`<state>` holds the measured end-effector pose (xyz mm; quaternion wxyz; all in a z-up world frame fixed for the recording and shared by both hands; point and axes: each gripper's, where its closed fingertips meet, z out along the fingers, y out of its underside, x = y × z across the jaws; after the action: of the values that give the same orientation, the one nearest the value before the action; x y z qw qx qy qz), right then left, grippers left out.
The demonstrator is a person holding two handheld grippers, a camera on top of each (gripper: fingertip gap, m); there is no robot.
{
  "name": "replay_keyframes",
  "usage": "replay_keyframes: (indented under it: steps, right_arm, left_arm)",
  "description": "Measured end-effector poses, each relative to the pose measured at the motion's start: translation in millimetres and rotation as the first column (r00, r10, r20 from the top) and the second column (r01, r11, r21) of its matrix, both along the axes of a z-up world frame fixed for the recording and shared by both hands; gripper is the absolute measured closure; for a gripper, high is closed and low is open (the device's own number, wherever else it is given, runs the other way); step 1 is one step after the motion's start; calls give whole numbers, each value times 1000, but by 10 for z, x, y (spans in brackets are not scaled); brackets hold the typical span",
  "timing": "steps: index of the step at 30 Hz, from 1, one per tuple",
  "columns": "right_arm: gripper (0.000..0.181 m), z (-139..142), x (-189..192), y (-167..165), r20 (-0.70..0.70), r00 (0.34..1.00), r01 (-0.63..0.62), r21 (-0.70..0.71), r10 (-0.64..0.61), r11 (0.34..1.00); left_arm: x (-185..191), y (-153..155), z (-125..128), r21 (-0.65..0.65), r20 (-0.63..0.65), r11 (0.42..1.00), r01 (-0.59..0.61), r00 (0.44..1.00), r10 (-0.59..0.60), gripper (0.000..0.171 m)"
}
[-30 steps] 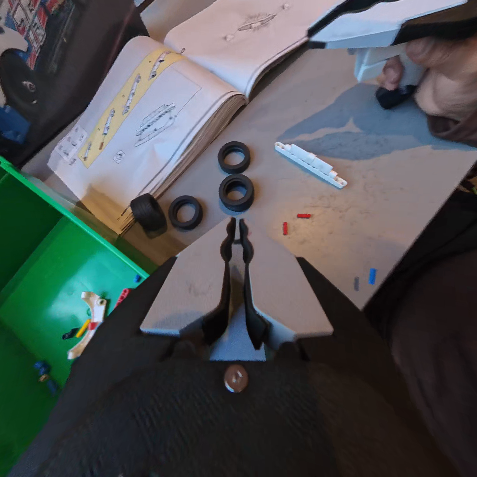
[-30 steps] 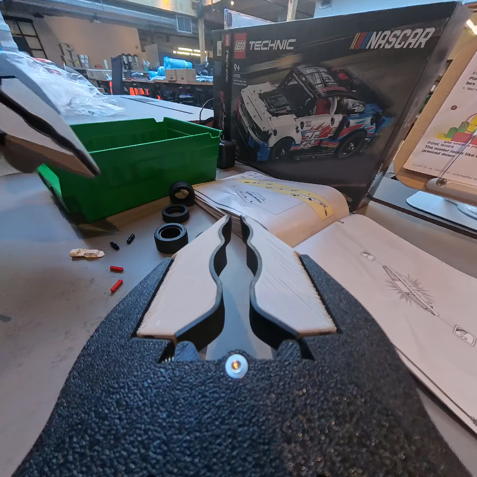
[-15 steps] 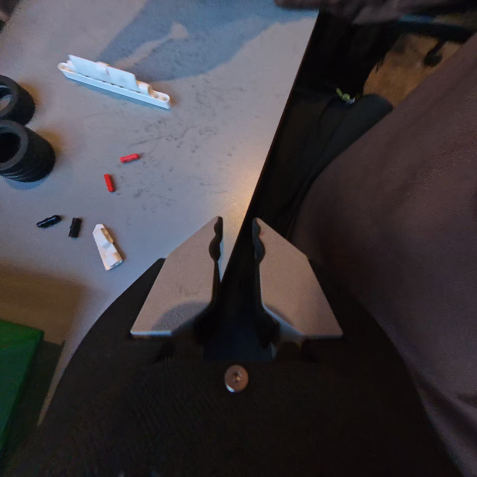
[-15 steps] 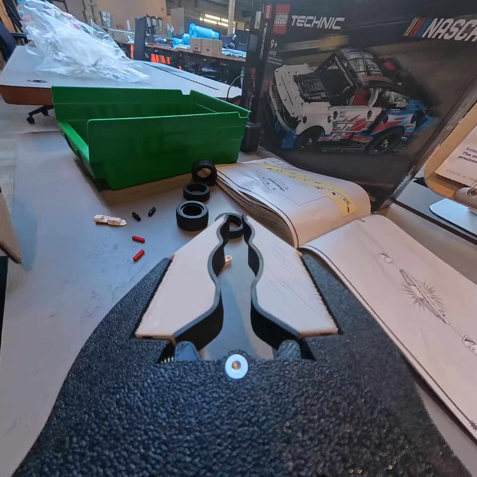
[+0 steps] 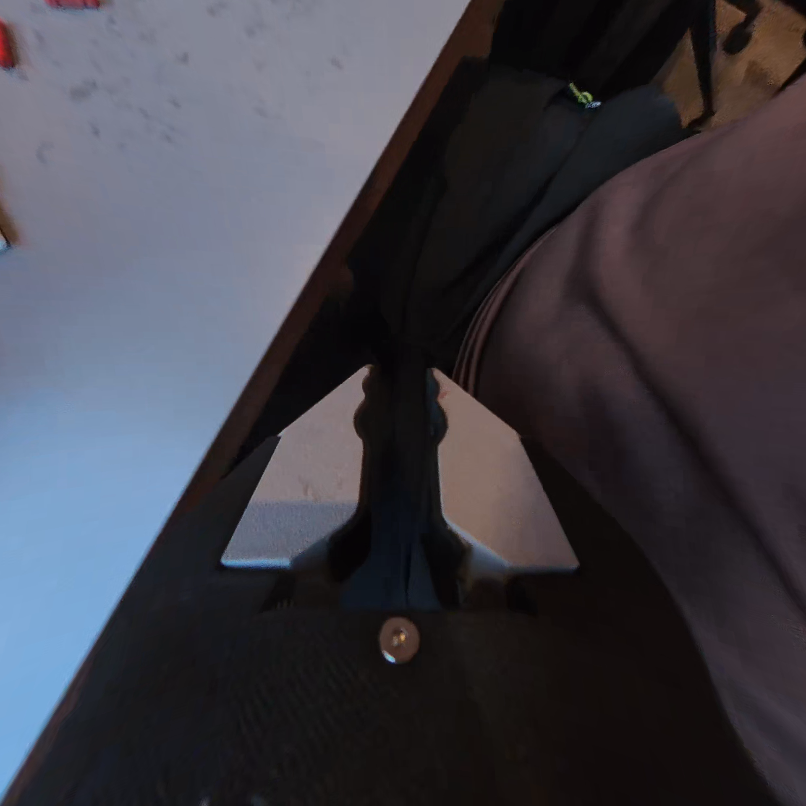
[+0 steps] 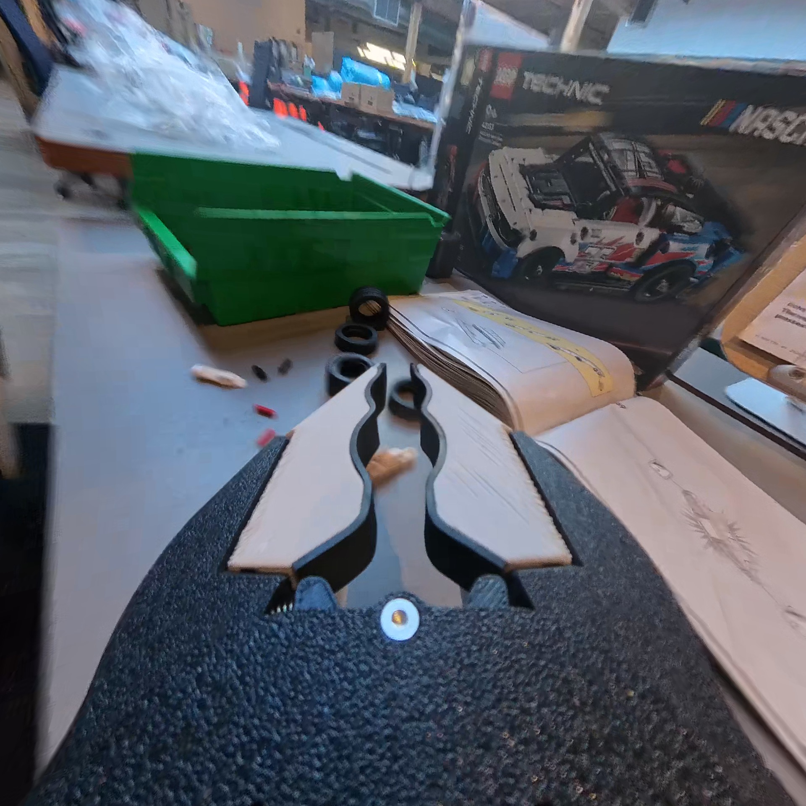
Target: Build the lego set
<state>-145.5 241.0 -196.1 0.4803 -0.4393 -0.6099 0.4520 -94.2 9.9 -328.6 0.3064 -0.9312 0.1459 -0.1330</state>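
on the grey table [image 6: 131,436], a green bin [image 6: 305,261].

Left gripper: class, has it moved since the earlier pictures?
Yes. The left gripper has swung right, off the table edge; it now hangs over the person's lap, where a second ago it pointed at the tyres.

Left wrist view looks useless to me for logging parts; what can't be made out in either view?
- Left wrist view: red pieces blurred and cut by the edge; table otherwise bare.
- Right wrist view: white piece partly hidden by the right gripper fingers.
- Green bin contents hidden by its wall.
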Motion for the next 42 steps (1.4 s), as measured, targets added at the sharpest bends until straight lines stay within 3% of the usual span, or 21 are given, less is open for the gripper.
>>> replay_keyframes:
  steps: [4,6,8,10,13,17,20,22,24,27,30,33,37,40,42]
  right_arm:
    - [163,250,405,-888,-13,964,-262,-192,264,946]
    - [164,87,713,-1420,55,922,-360,-245,384,900]
    - [163,-315,969,-1815,207,881,-372,-251,425,894]
    - [163,-809,1125,-1912,416,844,-305,-144,338,941]
    - [156,-1286,1256,-1879,612,755,-284,-22,237,959]
    - [148,-1548,1282,-1974,705,662,-268,-93,253,959]
    - [128,-1839,1367,-1945,793,557,-195,-163,246,967]
    - [130,-2094,1555,-1979,865,413,-131,-254,285,958]
    - [152,-2156,1664,-2025,879,348,-118,-303,325,946]
    - [181,-1847,1607,-2063,816,449,-229,-288,364,930]
    - [181,-1661,1763,-2218,760,447,-354,-334,471,874]
    - [181,-1719,1918,-2238,798,435,-481,-187,418,857]
    - [181,-1717,2002,-2269,797,453,-458,-178,400,871]
    - [181,-1753,2008,-2270,810,448,-468,-149,379,871]
    - [180,-1741,1942,-2235,807,449,-429,-182,383,885]
  left_arm:
    - [44,-202,-179,11,-18,999,-38,999,38,154]
    - [63,-325,-289,-41,-35,998,-38,999,36,152]
    - [64,-394,-346,-62,-88,998,-12,996,7,153]
    - [127,-436,-404,-91,-76,996,22,997,-29,153]
    - [260,-476,-437,-118,-22,988,97,995,-100,153]
    - [280,-494,-509,-163,-20,975,149,988,-154,153]
    - [255,-470,-589,-220,6,963,153,988,-155,152]
    - [238,-443,-631,-242,16,958,155,988,-156,151]
    - [246,-413,-651,-244,16,956,165,986,-166,151]
    - [272,-413,-715,-261,-3,947,184,981,-192,151]
    - [386,-385,-661,-230,38,944,236,972,-234,146]
    - [512,-384,-695,-245,74,925,291,957,-281,139]
    - [644,-486,-780,-310,151,864,396,918,-366,147]
    - [699,-571,-745,-340,273,842,418,901,-337,168]
    - [663,-591,-671,-305,231,843,442,894,-385,171]
